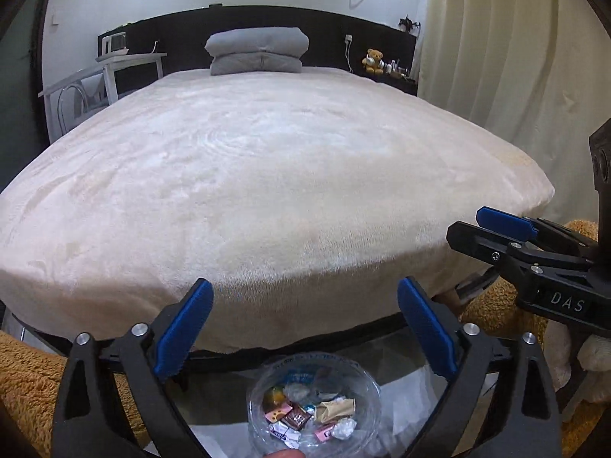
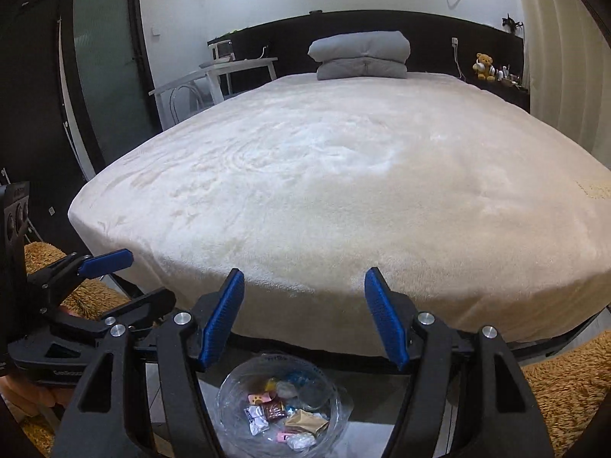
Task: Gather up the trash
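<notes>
view from both wrist cameras at the foot of a bed (image 1: 267,175). left gripper (image 1: 305,328): jaws spread wide, blue pads apart, nothing between them. right gripper (image 2: 303,315): jaws moderately apart, likewise holding nothing; in the left wrist view it shows side-on at the right edge, with no object between the visible pads. both point forward and somewhat downward over the near edge of the mattress.

below and just in front of both grippers stands a clear plastic bowl (image 1: 256,393), on what looks like a pale surface beside the bed; what that surface is cannot be told. the bowl holds the trash (image 1: 309,416): several crumpled wrappers, among them pink, brown, tan and white pieces, all lying inside its wall. none rests on the rim or outside it as far as the frames show.

the cream bed cover is bare of any litter across its whole visible top. at the far end lies a folded grey pillow (image 1: 257,51), and a small teddy bear (image 1: 373,61) sits on a dark shelf to the right; an orange shaggy rug (image 2: 565,389) covers the floor at either side.

judged state of the task: collection appears essentially done, since the wrappers are gathered in the bowl and no loose piece is visible. what may remain is scraps outside the field of view.
</notes>
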Demonstrator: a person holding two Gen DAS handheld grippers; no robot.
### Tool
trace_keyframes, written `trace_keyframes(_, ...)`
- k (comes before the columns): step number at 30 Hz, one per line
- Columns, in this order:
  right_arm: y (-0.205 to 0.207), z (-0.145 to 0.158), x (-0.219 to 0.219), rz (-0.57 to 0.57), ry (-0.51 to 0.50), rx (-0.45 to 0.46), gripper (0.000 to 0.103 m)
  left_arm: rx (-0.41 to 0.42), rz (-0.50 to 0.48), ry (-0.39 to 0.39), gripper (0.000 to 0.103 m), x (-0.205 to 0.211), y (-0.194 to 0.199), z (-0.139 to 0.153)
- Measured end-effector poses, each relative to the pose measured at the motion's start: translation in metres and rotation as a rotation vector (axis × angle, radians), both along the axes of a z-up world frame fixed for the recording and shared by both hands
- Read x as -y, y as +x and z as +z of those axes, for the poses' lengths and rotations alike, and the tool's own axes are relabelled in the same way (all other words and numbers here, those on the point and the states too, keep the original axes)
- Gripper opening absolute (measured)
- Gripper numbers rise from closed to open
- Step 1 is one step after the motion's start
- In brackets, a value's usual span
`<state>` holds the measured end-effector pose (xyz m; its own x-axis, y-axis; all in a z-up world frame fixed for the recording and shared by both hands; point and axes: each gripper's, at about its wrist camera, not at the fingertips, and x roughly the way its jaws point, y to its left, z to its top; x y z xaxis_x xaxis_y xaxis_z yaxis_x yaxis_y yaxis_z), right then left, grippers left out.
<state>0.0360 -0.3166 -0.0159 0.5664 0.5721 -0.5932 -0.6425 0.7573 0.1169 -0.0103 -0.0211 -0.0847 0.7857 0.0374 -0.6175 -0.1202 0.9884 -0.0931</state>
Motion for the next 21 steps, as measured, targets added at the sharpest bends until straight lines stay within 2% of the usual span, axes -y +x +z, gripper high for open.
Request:
trace_keyframes(3,-0.005,0.005,0.004,-0.030,0.007,0.100,0.086,0.031,0.005,0.002,0.096,-0.002,-0.003,0.006)
trace_keyframes(4,-0.006,0.006,0.004,-0.023,0.015,0.132,0.099,0.043,0.007,0.014,0.096,-0.002,-0.003,0.008)
trace_keyframes(6,-0.008,0.009,0.005,-0.017,0.009,0.181,0.099,0.070,0.004,0.040,0.096,0.001,-0.007,0.012)
trace_keyframes(9,-0.009,0.010,0.006,-0.018,-0.001,0.183,0.099,0.114,0.025,0.124,0.097,0.006,-0.012,0.014)
trace_keyframes(10,-0.008,0.010,0.006,-0.018,-0.001,0.182,0.099,0.112,0.025,0.131,0.097,0.006,-0.011,0.014)
trace_keyframes(13,-0.008,0.008,0.005,-0.032,-0.010,0.192,0.099,0.112,-0.008,0.110,0.097,0.006,-0.010,0.015)
trace_keyframes(17,-0.005,0.008,0.007,-0.047,0.000,0.189,0.099,0.150,-0.036,0.121,0.097,0.011,-0.016,0.017)
trace_keyframes(21,-0.005,0.007,0.008,-0.046,-0.004,0.182,0.099,0.158,-0.033,0.118,0.097,0.010,-0.015,0.018)
